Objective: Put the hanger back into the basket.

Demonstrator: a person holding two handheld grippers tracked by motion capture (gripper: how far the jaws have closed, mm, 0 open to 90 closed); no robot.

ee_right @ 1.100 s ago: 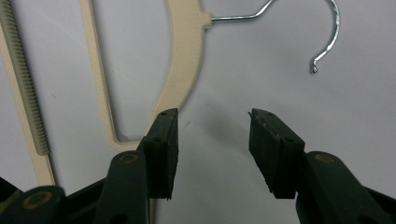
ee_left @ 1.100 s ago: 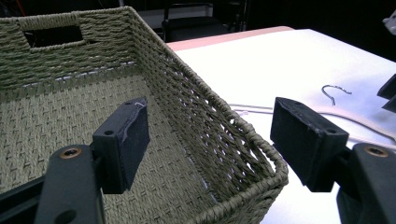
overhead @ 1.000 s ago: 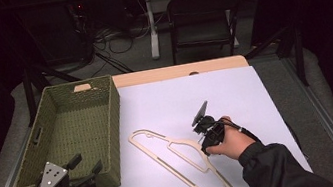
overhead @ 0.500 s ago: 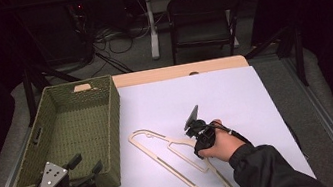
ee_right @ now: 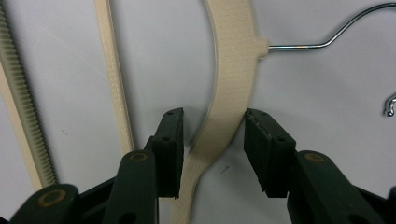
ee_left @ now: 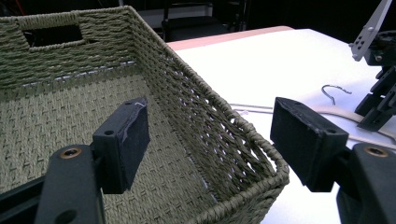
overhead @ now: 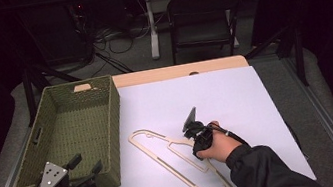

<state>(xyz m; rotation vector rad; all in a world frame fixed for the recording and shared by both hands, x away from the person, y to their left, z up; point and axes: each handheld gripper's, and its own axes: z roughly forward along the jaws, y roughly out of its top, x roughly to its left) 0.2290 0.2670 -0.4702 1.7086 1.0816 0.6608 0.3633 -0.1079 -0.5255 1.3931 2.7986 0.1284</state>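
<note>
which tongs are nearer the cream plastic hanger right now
Right. The right tongs straddle the cream plastic hanger arm, jaws open on either side. The left tongs sit off at the woven green basket corner, apart from it.

light: bright white table sheet (overhead: 215, 96); dark surroundings | shadows: soft | focus: near jaws slightly blurred

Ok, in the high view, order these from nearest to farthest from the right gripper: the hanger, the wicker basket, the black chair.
1. The hanger, on the white table cover, straddled by the open right gripper.
2. The wicker basket, off to that gripper's left at the table's edge.
3. The black chair, on the floor beyond the table's far side.
</note>
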